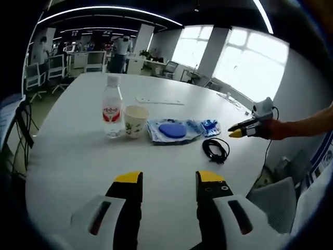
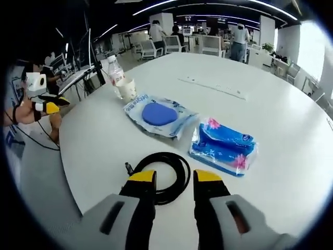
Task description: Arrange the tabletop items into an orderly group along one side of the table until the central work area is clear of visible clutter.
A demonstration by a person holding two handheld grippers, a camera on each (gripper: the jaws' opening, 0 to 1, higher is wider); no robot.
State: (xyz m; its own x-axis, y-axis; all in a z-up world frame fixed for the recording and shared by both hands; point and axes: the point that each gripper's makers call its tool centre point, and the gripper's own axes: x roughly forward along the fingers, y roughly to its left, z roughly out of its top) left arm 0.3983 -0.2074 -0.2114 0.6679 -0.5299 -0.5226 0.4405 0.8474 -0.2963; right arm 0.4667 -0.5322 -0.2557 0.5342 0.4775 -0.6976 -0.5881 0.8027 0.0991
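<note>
On the round white table [image 1: 78, 156] stand a clear water bottle [image 1: 112, 107] with a red label and a paper cup [image 1: 135, 121] right beside it. To their right lie a blue disc in a clear wrapper [image 1: 171, 130], a blue tissue pack [image 1: 209, 126] and a coiled black cable [image 1: 216, 149]. My left gripper [image 1: 169, 179] is open over bare table, well short of them. My right gripper [image 2: 174, 179] is open just above the cable [image 2: 161, 174], with the tissue pack [image 2: 223, 146], wrapped disc [image 2: 158, 114], cup [image 2: 127, 89] and bottle [image 2: 115, 73] beyond. Each gripper appears in the other's view: the right gripper [image 1: 244, 127] and the left gripper [image 2: 47, 107].
A long white strip [image 1: 158, 101] lies flat on the far part of the table [image 2: 291, 172]. Office chairs [image 1: 39, 78], desks and standing people fill the room behind. A grey chair [image 1: 276, 195] sits by the table's right edge. Cables hang at the left edge.
</note>
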